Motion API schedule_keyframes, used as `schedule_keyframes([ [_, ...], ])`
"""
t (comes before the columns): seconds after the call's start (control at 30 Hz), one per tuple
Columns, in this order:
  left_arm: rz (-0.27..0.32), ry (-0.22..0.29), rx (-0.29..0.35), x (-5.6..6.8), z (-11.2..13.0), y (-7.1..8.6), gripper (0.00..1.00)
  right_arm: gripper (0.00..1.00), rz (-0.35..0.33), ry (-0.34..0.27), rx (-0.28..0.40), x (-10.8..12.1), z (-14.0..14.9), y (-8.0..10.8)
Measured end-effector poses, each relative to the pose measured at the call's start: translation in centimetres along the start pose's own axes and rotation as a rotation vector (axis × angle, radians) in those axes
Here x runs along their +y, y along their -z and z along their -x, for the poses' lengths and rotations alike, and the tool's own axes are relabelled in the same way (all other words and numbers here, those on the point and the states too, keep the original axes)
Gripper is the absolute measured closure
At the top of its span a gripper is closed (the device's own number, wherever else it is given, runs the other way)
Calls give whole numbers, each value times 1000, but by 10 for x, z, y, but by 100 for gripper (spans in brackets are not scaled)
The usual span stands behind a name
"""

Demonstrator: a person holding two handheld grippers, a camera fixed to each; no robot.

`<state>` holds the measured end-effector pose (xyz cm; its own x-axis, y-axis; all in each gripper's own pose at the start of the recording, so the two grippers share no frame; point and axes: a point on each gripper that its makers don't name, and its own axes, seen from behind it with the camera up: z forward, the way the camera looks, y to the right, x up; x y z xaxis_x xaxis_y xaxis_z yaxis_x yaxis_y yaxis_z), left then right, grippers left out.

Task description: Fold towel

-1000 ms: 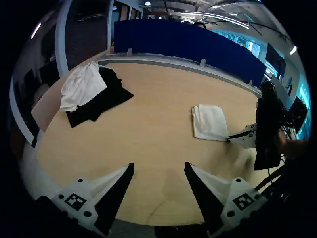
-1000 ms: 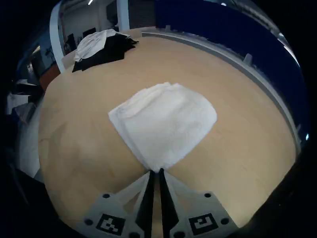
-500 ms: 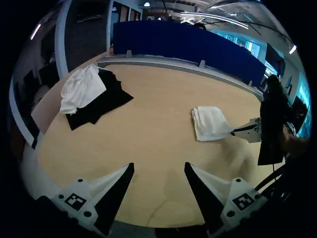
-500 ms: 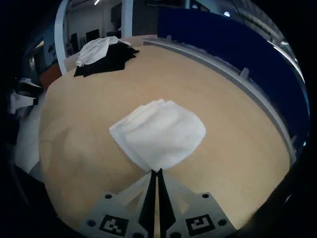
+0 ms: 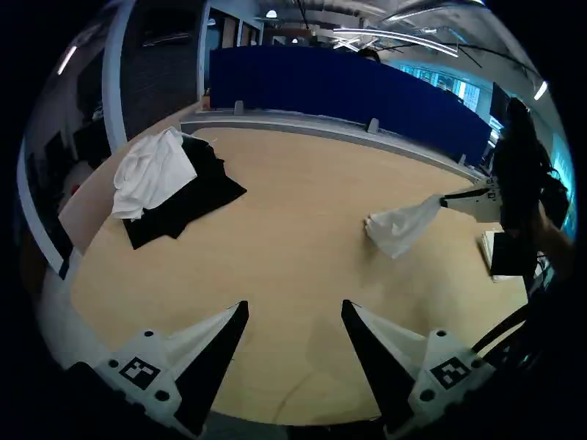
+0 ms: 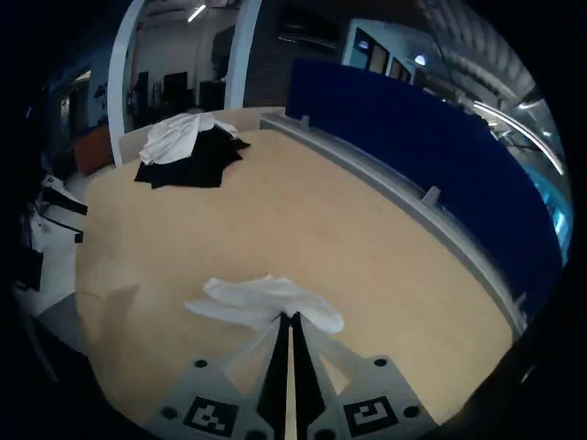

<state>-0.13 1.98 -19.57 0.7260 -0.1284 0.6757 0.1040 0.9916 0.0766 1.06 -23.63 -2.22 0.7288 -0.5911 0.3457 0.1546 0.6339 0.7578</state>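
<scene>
Right gripper view is showing the right gripper [image 6: 291, 323] with its two fingers pressed together on an edge or corner of the white towel [image 6: 268, 297]; no gap is showing between them. The towel is bunching and drooping off both sides of the pinch, raised above the wooden table [image 6: 345, 220]. In the left gripper view it is hanging slantwise from that gripper toward the tabletop, and I cannot tell whether its low end is touching the wood. The left gripper [image 5: 294, 304] is hovering wide open over the near side of the table, gripping nothing, well apart from the towel. I am judging the cloth light, soft and limp: it is sagging under its own weight, so it is probably not going to hold a fold unless laid flat. I am thinking the better hold is two neighbouring corners, one per gripper. The surface is looking plain white, thickish and creased. Far off, a heap of black and white cloth [image 5: 165, 180] is lying near the table's far edge.
</scene>
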Motion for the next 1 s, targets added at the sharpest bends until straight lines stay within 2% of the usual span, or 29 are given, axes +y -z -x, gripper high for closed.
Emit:
schedule_keyframes([
  [0.17,3,-3,12,2,-5,0,6,97,26,3,31,12,-20,12],
  [0.37,11,-10,22,6,-10,0,6,97,57,-15,48,25,-29,23],
  [0.77,28,-30,36,15,-20,-2,6,97,114,-47,69,57,-33,48],
  [1.0,35,-42,38,19,-25,-5,6,97,154,-66,67,85,-24,69],
])
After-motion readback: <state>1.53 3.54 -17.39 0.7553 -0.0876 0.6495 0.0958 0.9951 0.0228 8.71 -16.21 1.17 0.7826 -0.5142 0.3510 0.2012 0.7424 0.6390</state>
